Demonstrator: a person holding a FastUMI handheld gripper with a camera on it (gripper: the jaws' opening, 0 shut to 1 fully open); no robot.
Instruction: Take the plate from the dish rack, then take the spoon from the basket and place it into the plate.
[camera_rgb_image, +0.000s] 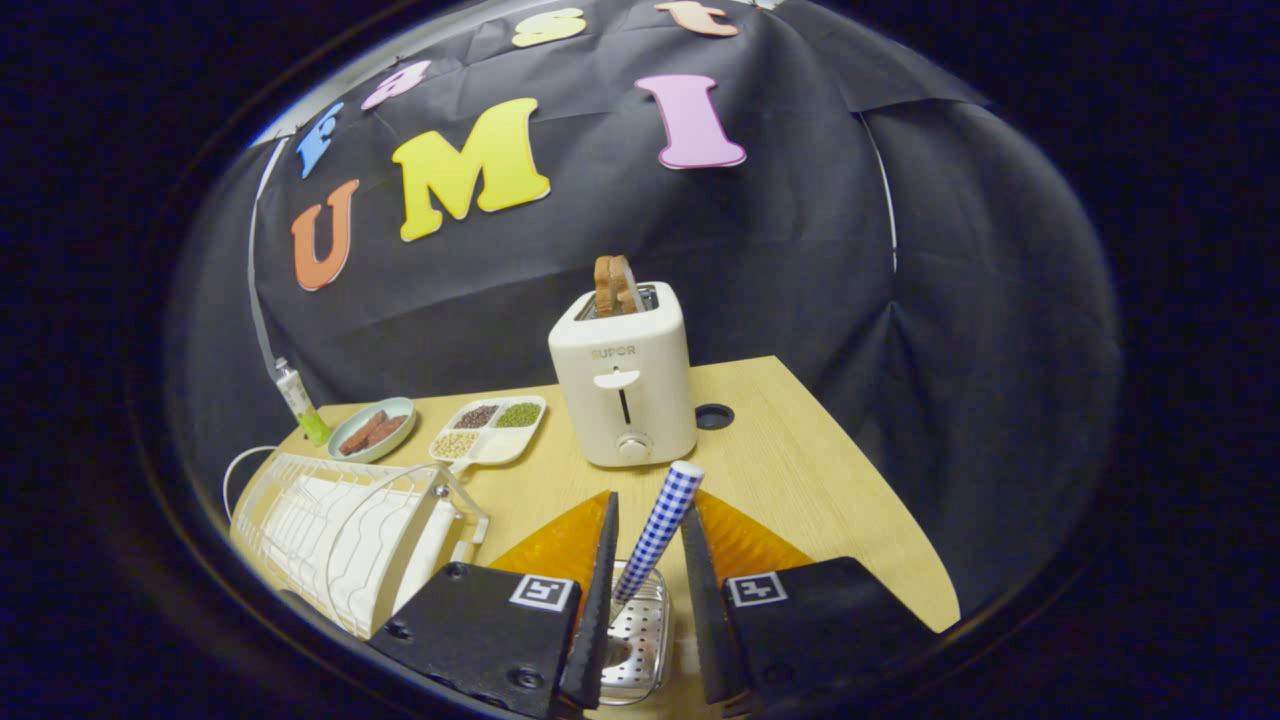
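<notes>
Gripper view, read from left to right. A white wire dish rack (340, 535) stood at the left end of the wooden worktop (800, 470), with a green-capped tube (300, 400) upright behind it against the cloth wall. Beyond the rack lay a pale green plate (372, 429) carrying brown pieces, and just beside it a white divided tray (490, 430) of beans and seeds. A white toaster (624, 375) with two slices of toast (616, 285) standing in its slots stood at the centre, a round hole (714, 417) in the worktop to its right. The gripper (648, 560) hung over a perforated metal basket (635, 640), its fingers set slightly apart, with the spoon (658, 530), its handle checked blue and white, slanting up between them; whether both fingers pressed on the handle could not be told. An orange mat (745, 545) lay under the basket.
</notes>
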